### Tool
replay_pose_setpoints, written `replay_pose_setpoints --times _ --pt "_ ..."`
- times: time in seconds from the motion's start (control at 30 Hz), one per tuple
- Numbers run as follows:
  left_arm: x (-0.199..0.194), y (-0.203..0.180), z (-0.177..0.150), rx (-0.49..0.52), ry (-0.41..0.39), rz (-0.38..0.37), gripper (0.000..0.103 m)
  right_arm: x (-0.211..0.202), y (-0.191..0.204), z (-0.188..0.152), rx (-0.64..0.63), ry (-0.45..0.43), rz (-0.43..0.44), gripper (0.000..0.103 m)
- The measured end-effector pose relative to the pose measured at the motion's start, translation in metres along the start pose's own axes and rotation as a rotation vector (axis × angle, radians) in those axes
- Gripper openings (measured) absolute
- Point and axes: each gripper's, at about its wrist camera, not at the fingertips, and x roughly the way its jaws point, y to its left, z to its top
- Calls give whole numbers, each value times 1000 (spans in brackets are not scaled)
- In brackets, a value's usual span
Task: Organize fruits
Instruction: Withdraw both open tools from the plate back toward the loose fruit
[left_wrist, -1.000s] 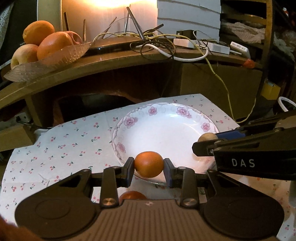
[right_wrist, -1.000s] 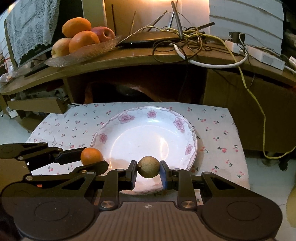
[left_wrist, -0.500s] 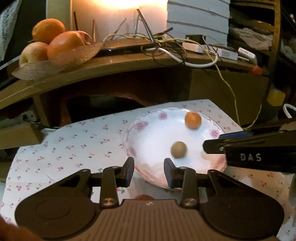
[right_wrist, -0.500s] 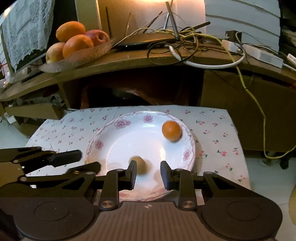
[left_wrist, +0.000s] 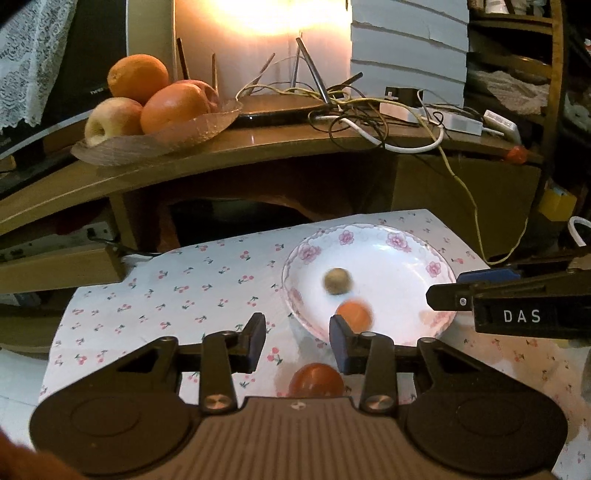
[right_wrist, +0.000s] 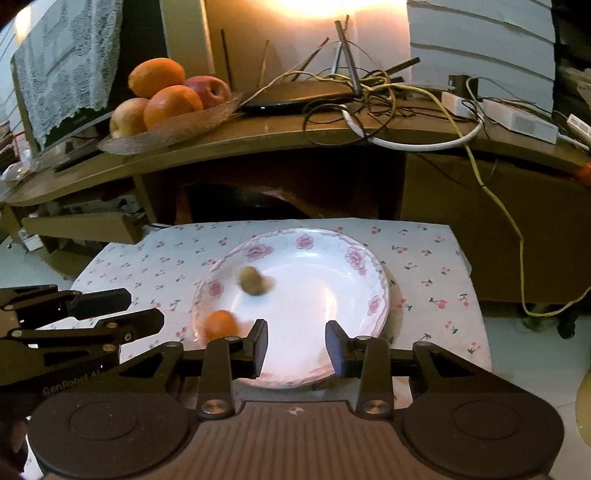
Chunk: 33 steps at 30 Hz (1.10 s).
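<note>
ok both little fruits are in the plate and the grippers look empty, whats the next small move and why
Probably bring the left gripper back and down over the reddish fruit lying on the cloth just beneath it. Its jaws have just been opening with nothing between them, the orange fruit and the brownish one lie blurred in the plate, and that fruit remains outside.

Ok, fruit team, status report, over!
Left gripper and right gripper just opening, both empty. Orange fruit and brown fruit loose in flowered plate. Red fruit waits on cloth.

Both fruits (released) onto plate (right_wrist: 380, 295)
</note>
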Motion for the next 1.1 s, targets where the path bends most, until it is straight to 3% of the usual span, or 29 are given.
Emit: replay_pose_setpoints --times 0.67,1.1 --pt "-59 29 -49 -31 39 26 46 -22 41 -37 -67 68 78 38" --pt "-59 27 -74 34 101 -3 46 -16 74 -56 -139 131 149 43"
